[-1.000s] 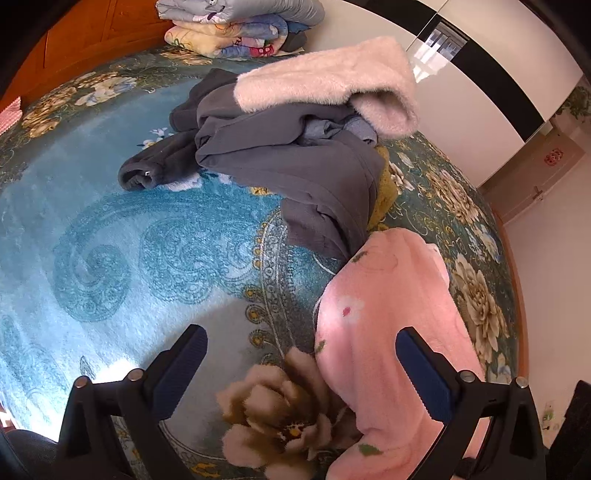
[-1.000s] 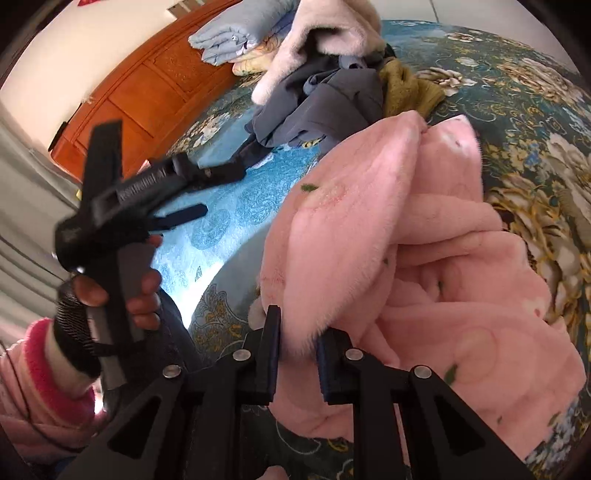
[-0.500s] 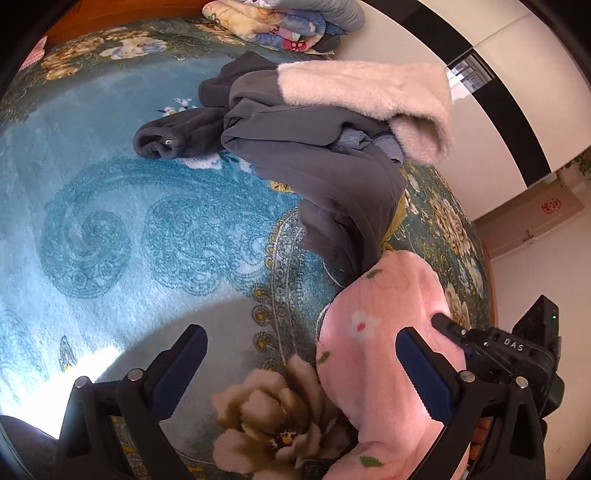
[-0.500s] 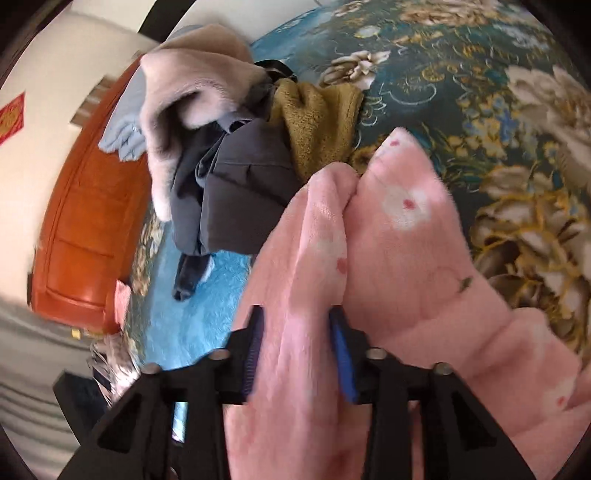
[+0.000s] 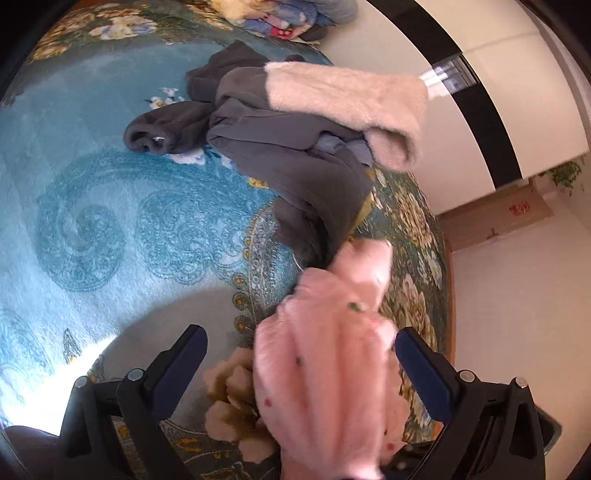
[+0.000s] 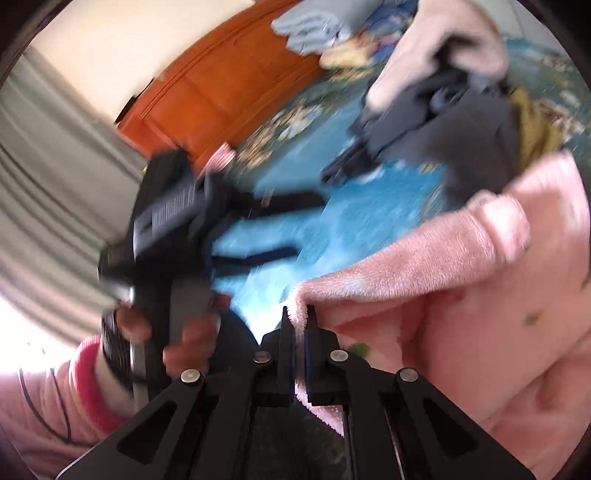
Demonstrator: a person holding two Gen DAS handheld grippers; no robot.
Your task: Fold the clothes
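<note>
Surface: blue floral bedspread [image 5: 110, 206].
On it: grey garments [image 5: 295, 158], pink fleece [image 5: 332, 369], folded bedding [image 5: 288, 22] at far edge.

1. Left tool [image 5: 301, 363]: jaws spread wide, blue-padded fingers [image 5: 423, 373] well apart, gripping nothing.
2. Left tool as seen from the right wrist view [image 6: 291, 221]: blurred, held up and out, fingers pointing away from the person.
3. Left hand [image 6: 173, 332]: wrapped around the tool's grey handle; pink cuff at the wrist.
4. Right tool [image 6: 298, 325]: jaws nearly together, pinching a fabric edge between the pads.
5. Right hand: out of view.
</note>
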